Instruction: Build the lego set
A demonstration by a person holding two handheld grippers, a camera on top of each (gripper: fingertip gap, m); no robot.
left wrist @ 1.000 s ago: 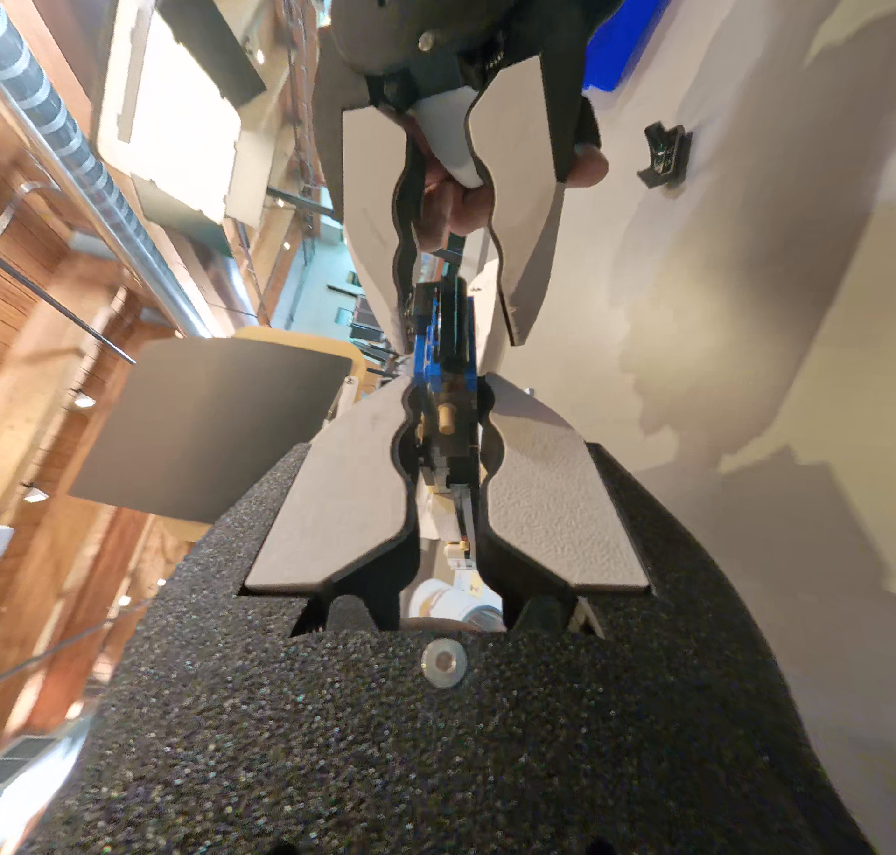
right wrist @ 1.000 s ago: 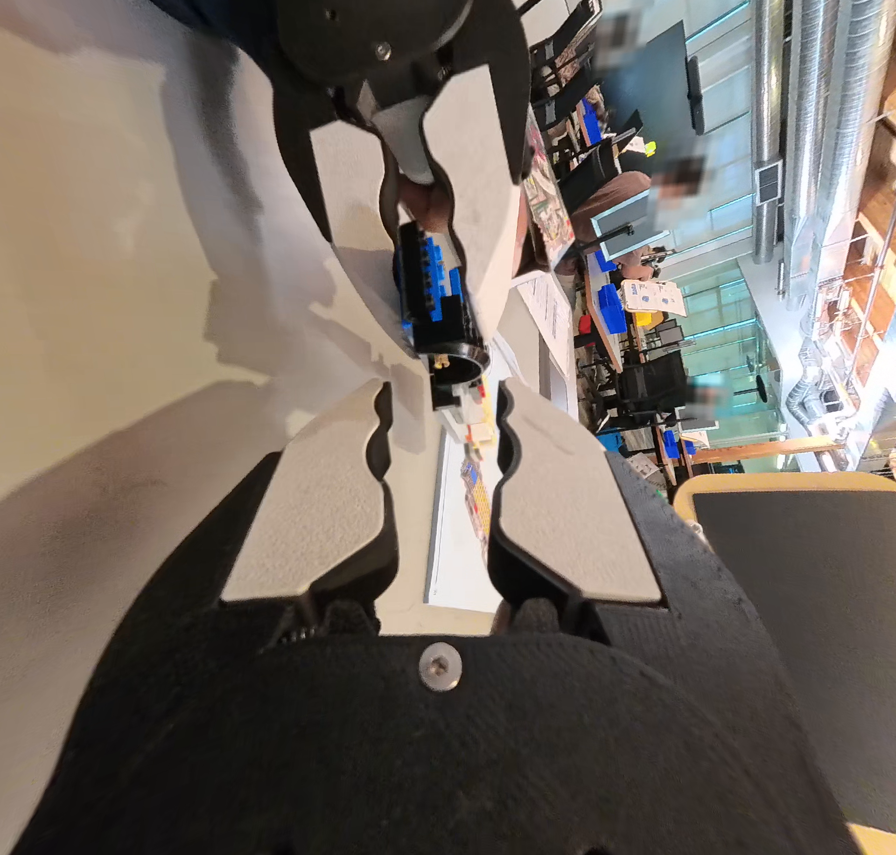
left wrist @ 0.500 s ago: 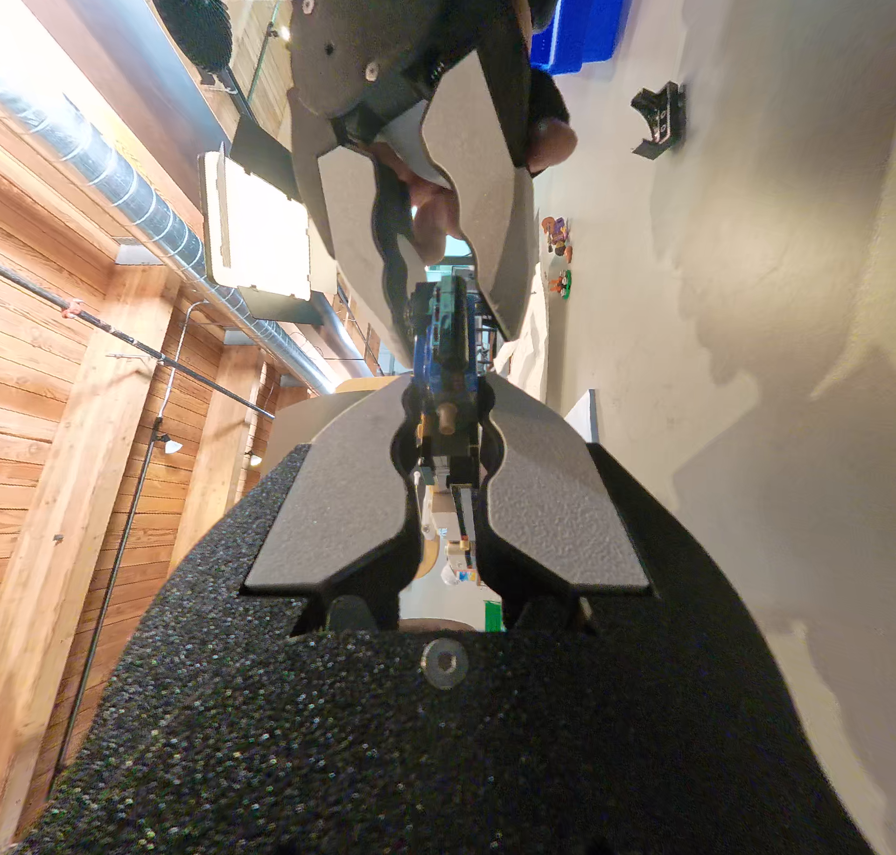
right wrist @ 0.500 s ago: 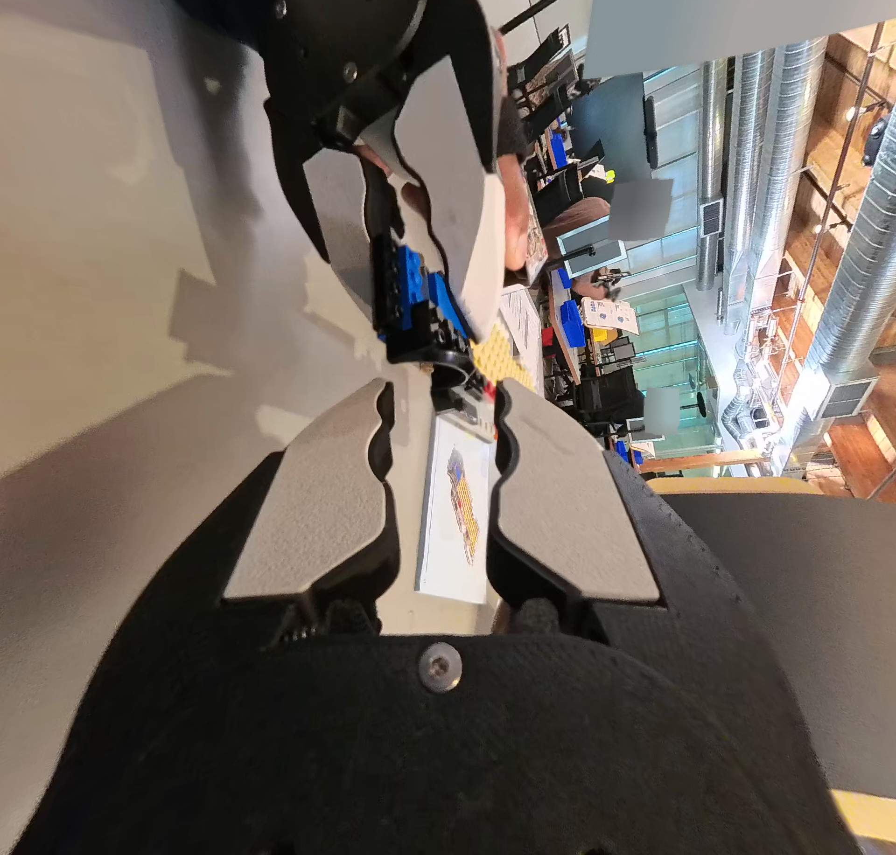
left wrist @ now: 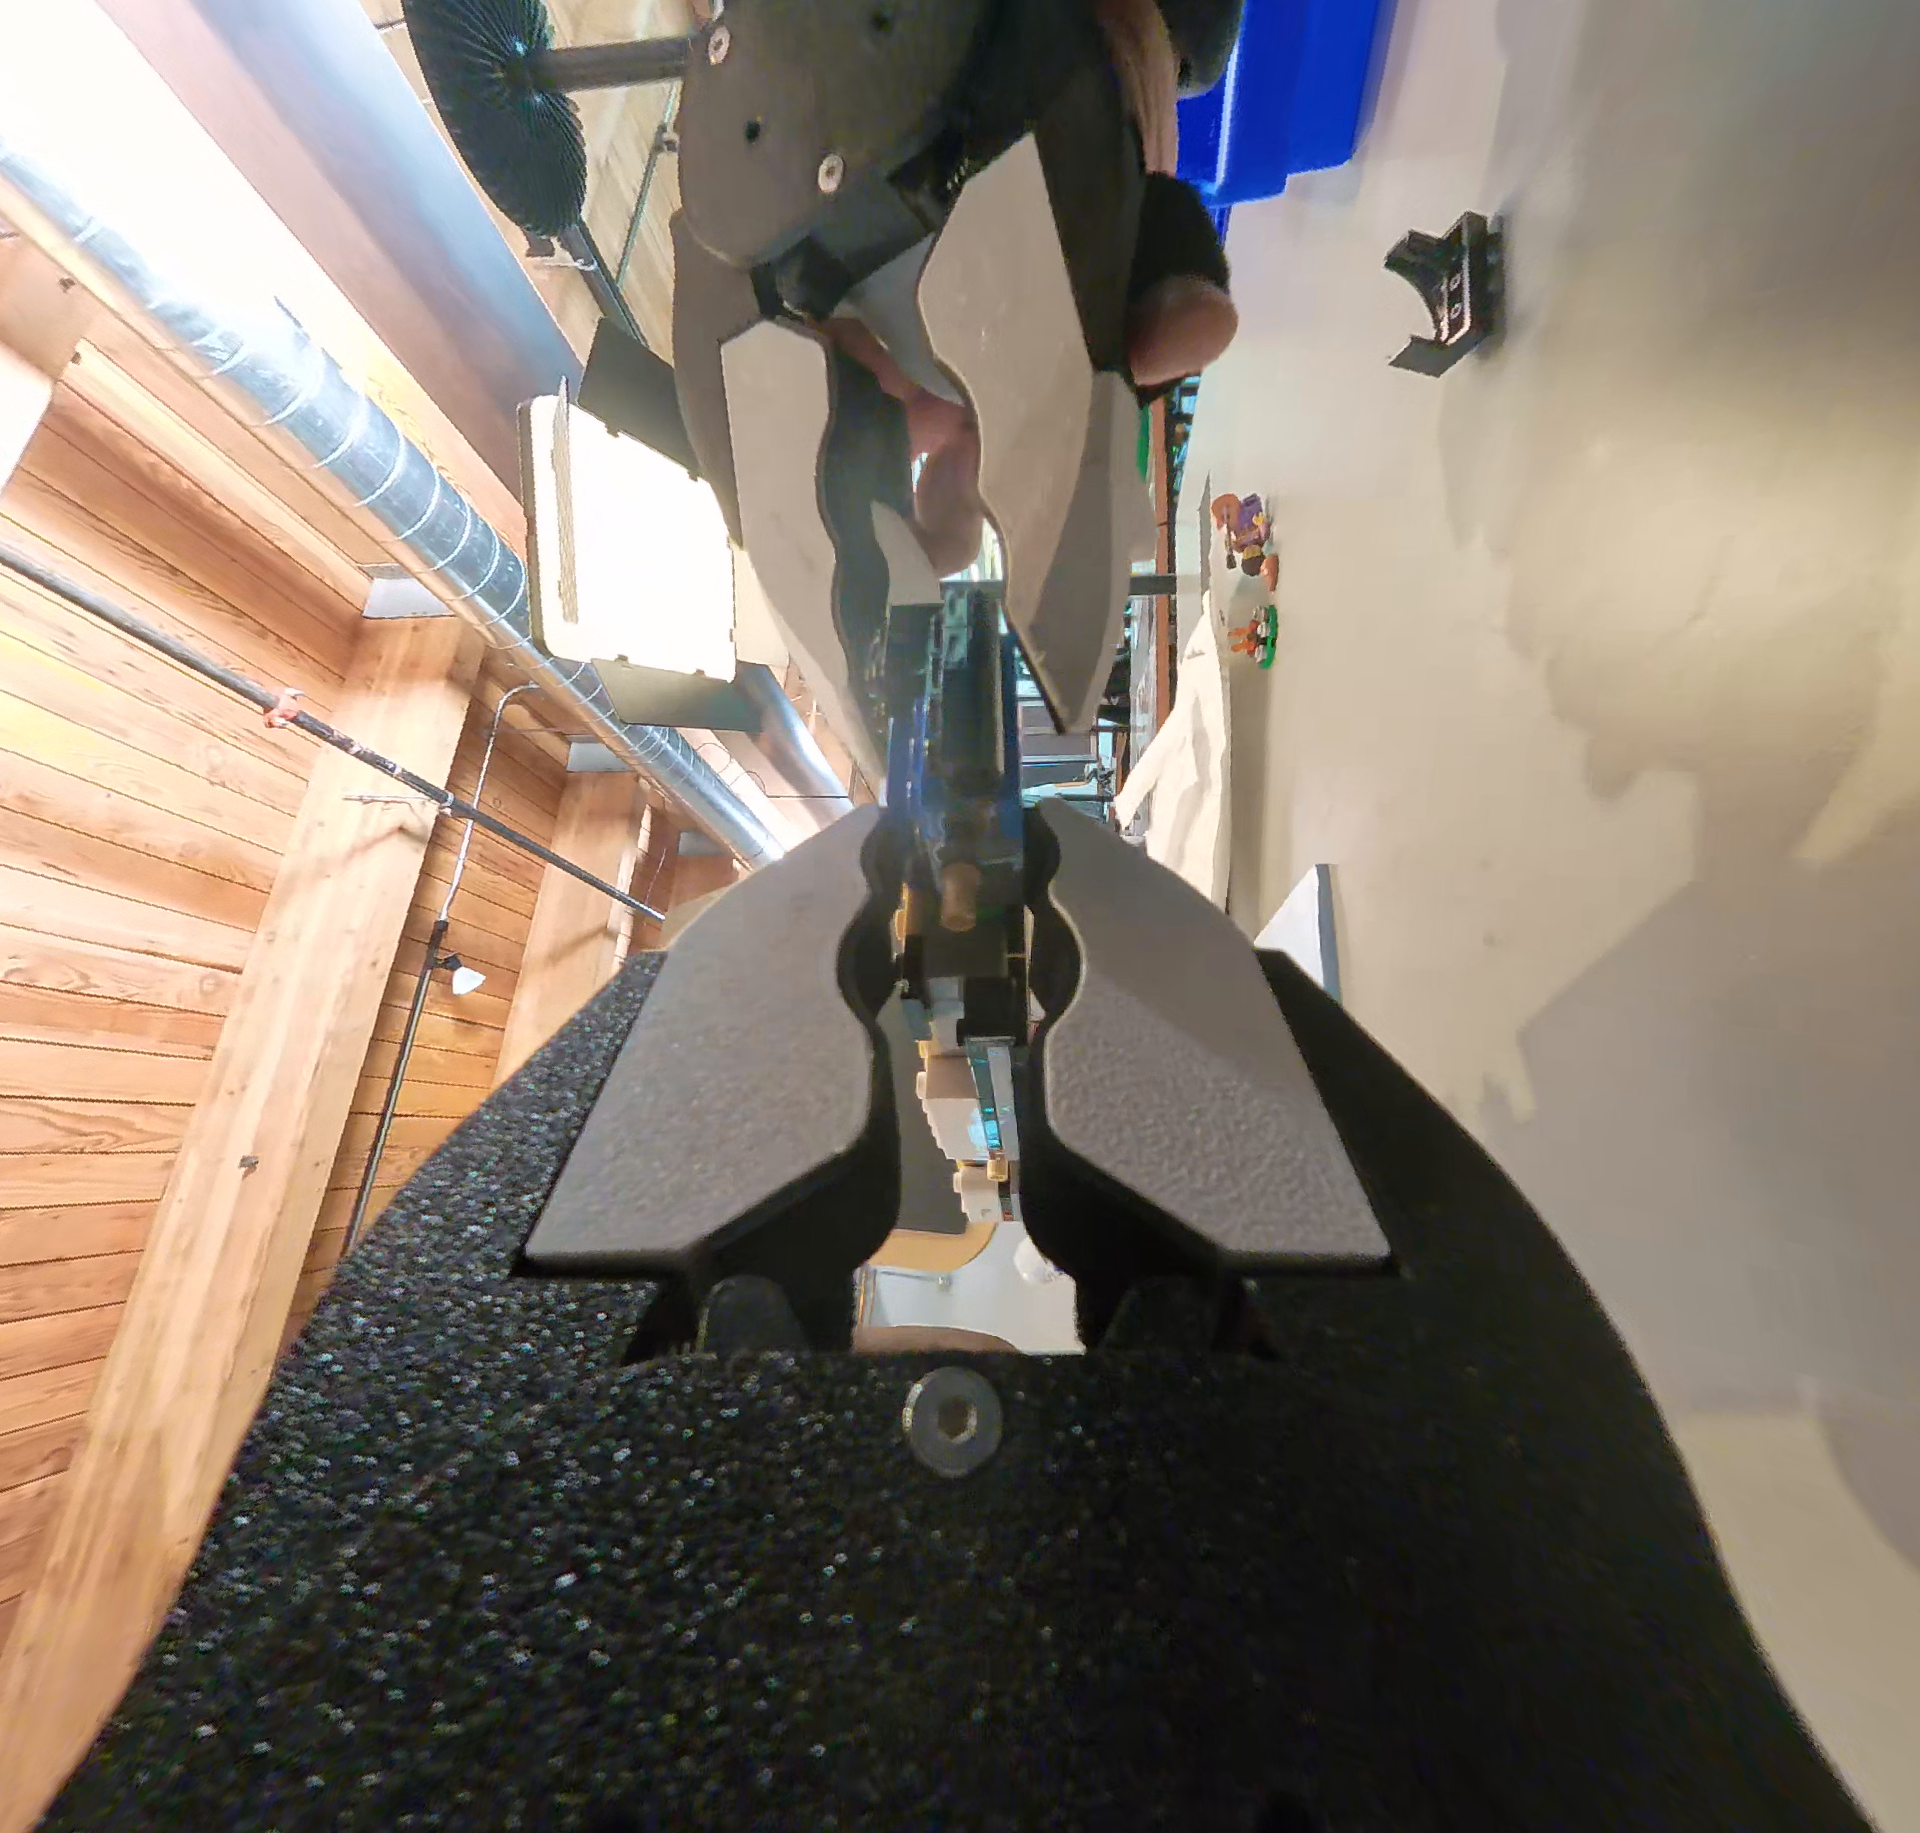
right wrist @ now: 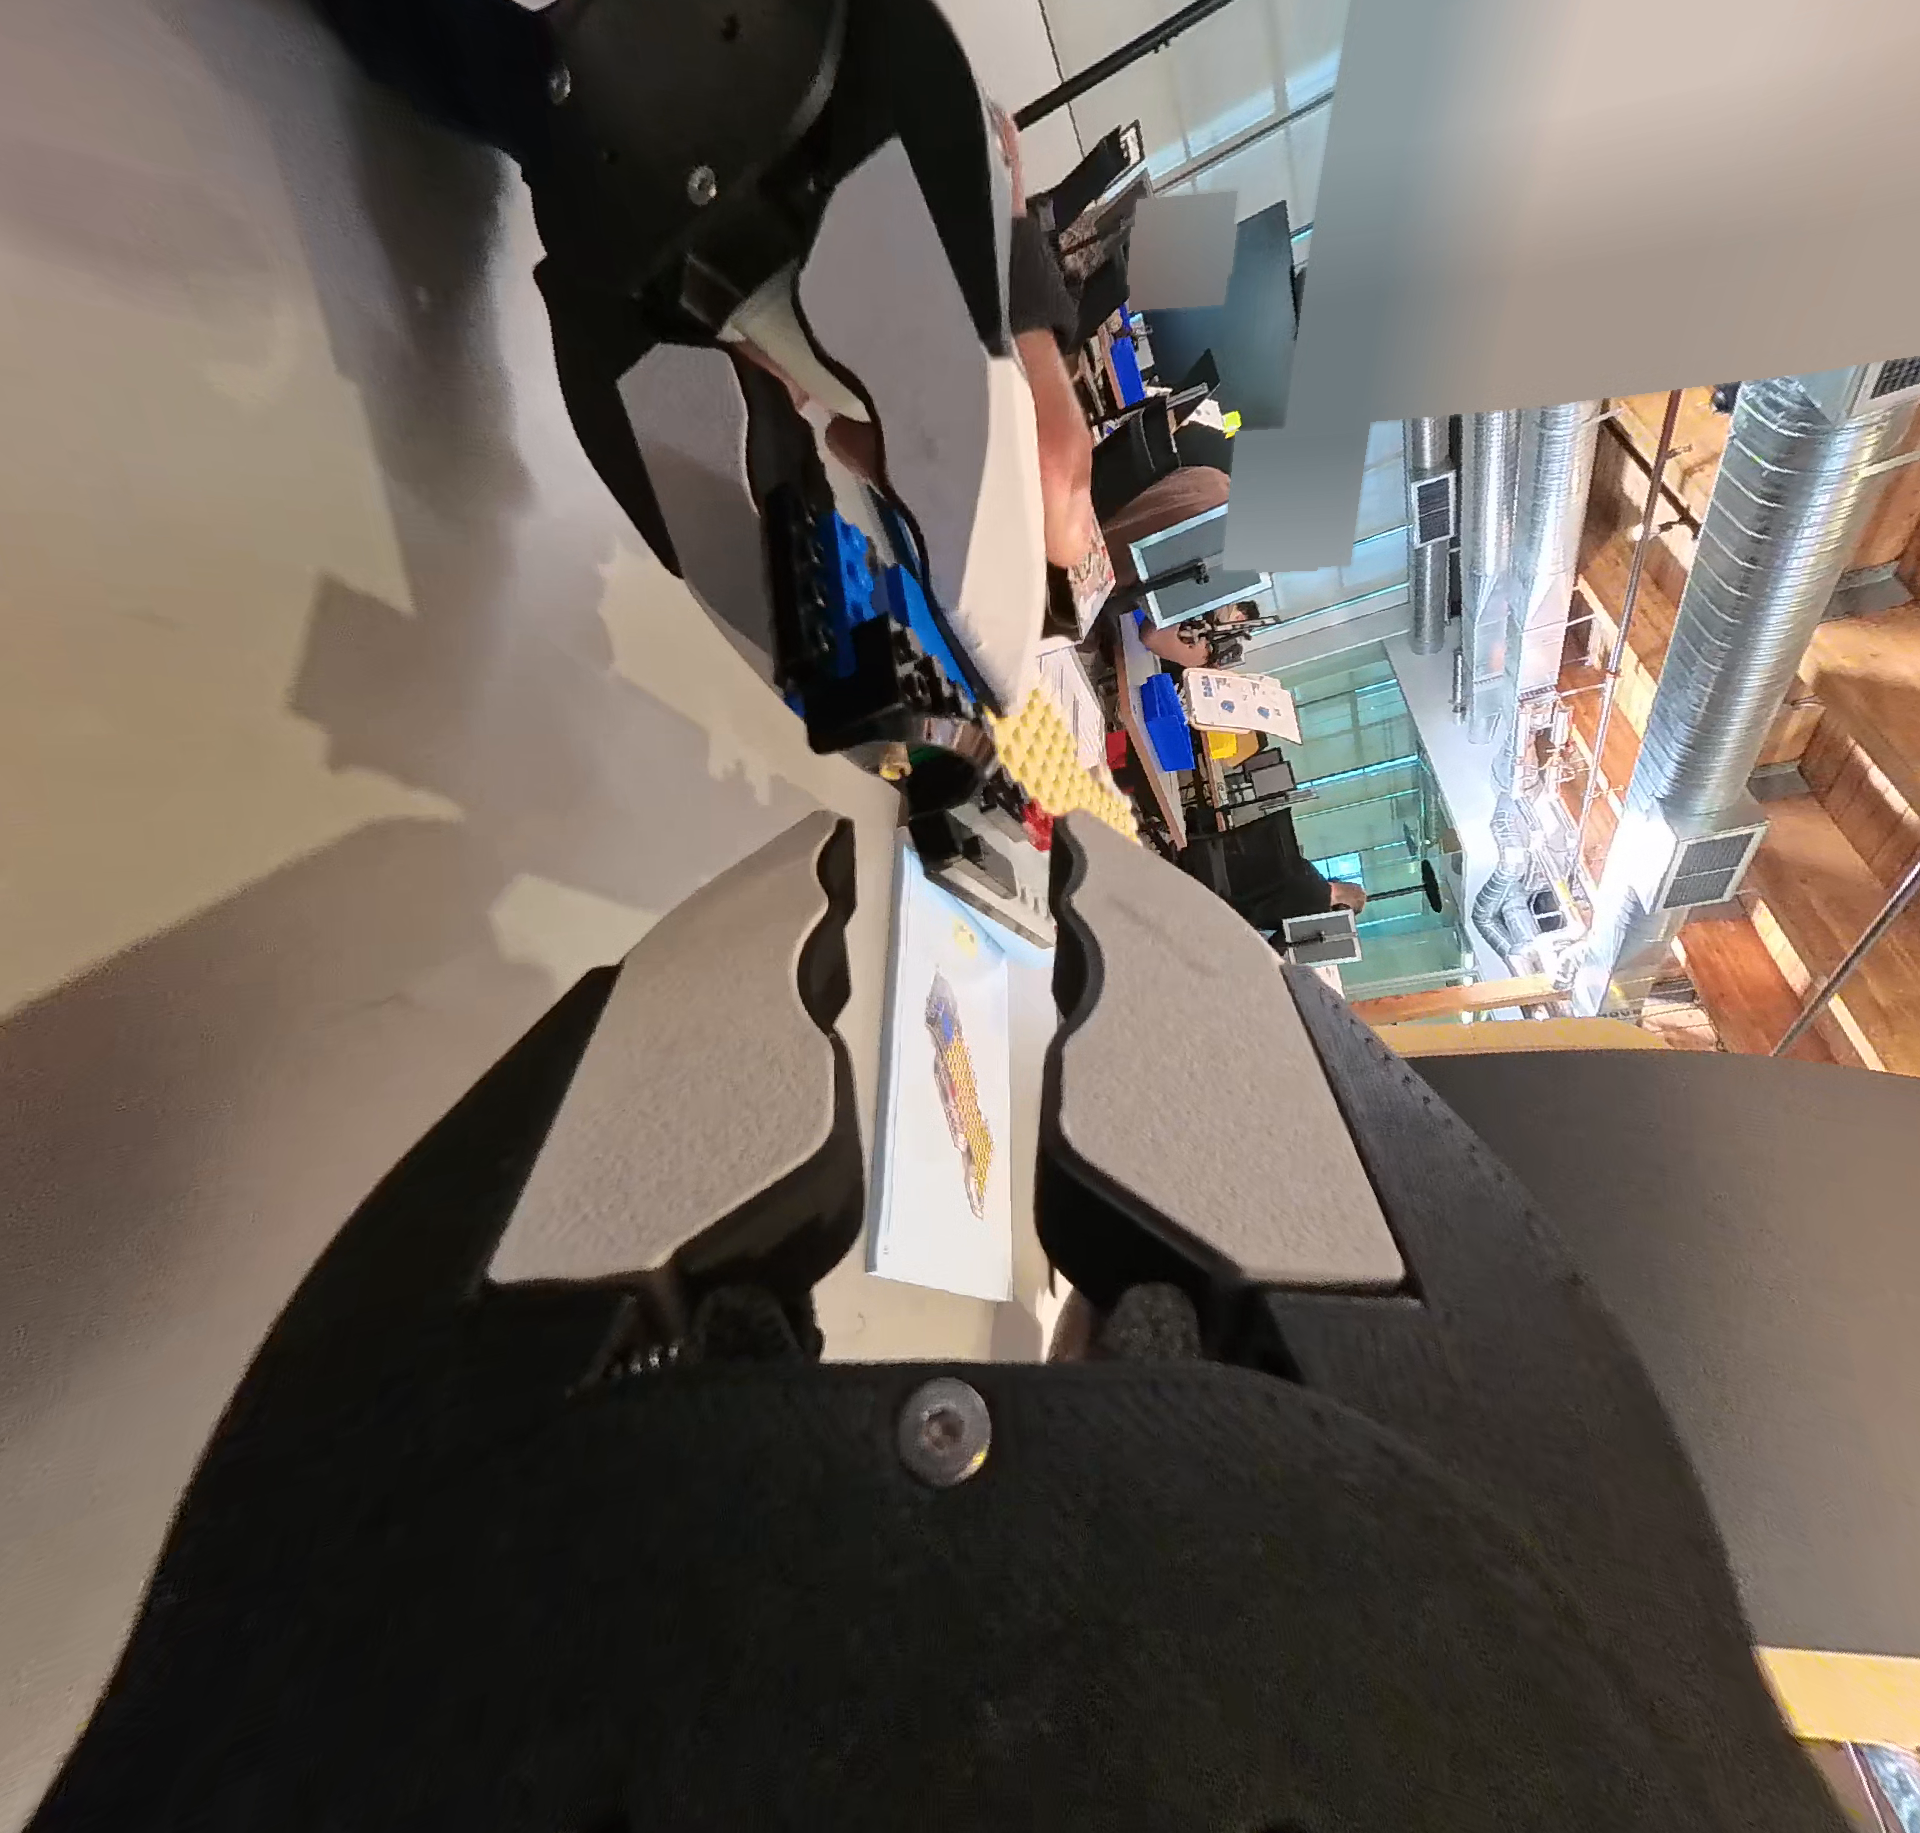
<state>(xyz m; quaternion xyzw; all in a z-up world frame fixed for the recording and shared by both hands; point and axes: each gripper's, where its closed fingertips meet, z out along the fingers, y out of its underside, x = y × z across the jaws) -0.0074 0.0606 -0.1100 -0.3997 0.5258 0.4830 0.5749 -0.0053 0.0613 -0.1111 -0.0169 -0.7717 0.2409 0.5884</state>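
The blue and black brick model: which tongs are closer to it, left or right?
Left. The left tongs are clamped on the blue and black brick model, with fingers on both sides. The right tongs stand open just short of its end, not touching it.

L hand-held gripper [right wrist: 914, 661] clamping blue-black brick model [right wrist: 862, 640]

Pale table [right wrist: 208, 640]; booklet [right wrist: 940, 1108]; figures [left wrist: 1252, 578]

Timber-walled workshop [left wrist: 156, 848], exposed ducts [right wrist: 1714, 640]
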